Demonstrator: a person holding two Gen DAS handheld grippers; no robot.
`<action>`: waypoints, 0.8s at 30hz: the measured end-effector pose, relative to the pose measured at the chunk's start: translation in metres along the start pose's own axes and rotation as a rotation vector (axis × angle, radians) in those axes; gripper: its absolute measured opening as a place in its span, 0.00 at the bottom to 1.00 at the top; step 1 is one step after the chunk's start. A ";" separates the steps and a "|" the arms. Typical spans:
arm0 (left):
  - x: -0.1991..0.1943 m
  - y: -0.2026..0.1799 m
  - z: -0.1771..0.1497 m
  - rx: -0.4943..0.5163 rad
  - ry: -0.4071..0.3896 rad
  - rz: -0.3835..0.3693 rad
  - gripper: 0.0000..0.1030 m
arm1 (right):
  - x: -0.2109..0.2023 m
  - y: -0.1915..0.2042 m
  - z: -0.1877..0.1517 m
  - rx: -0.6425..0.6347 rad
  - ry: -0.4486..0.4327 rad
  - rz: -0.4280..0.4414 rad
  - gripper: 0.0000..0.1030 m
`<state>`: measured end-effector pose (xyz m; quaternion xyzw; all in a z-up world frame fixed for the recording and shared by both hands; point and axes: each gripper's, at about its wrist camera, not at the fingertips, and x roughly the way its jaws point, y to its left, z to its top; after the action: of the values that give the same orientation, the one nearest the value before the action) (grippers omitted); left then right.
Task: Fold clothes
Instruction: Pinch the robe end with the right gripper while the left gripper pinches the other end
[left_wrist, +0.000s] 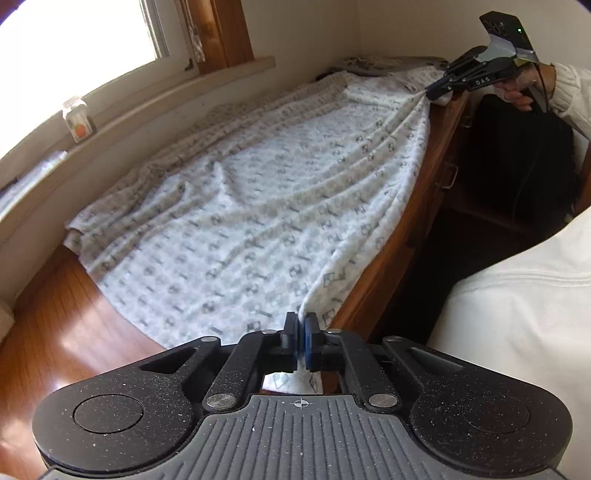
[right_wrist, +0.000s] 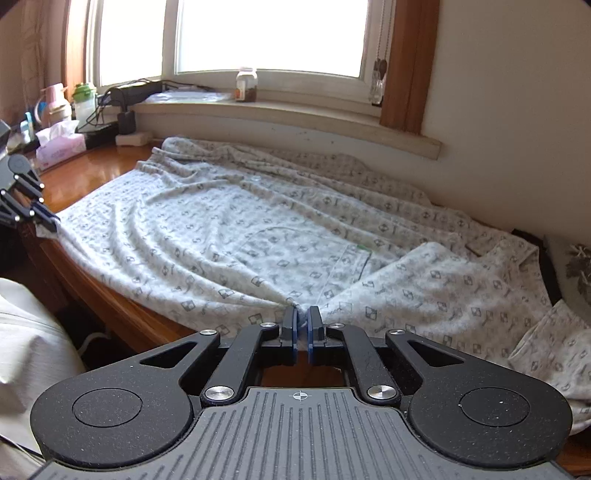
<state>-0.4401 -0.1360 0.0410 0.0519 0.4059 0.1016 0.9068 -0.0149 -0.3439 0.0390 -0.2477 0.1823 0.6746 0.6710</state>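
A white garment with a grey printed pattern (left_wrist: 236, 206) lies spread over a wooden table (left_wrist: 48, 332), its near edge drawn taut along the table's front. My left gripper (left_wrist: 301, 325) is shut on the garment's hem at one end. In the right wrist view the same garment (right_wrist: 258, 240) shows a pocket and a sleeve folded over at the right. My right gripper (right_wrist: 302, 321) is shut on the garment's near edge, where the cloth bunches into a point. Each gripper also shows in the other view: the right gripper (left_wrist: 434, 92) at the far end, the left gripper (right_wrist: 48, 223) at the left.
A window sill (right_wrist: 295, 110) behind the table carries a jar (right_wrist: 245, 85). A tissue box (right_wrist: 59, 147), bottles and cables crowd the table's left end. A person's white sleeve (left_wrist: 569, 92) and white clothing (left_wrist: 517, 314) are at the right, beside the table's drawers (left_wrist: 448, 173).
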 end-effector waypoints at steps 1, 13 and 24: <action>-0.007 0.003 0.002 -0.005 -0.017 0.000 0.03 | -0.001 0.001 0.002 -0.009 0.002 0.002 0.06; -0.014 0.061 0.043 -0.037 -0.088 0.047 0.03 | 0.029 -0.004 0.046 -0.176 -0.010 -0.106 0.06; 0.045 0.160 0.076 -0.236 -0.067 0.144 0.21 | 0.142 -0.025 0.094 -0.172 -0.035 -0.315 0.08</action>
<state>-0.3772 0.0293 0.0873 -0.0228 0.3556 0.2119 0.9100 0.0052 -0.1731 0.0347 -0.3178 0.0713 0.5783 0.7480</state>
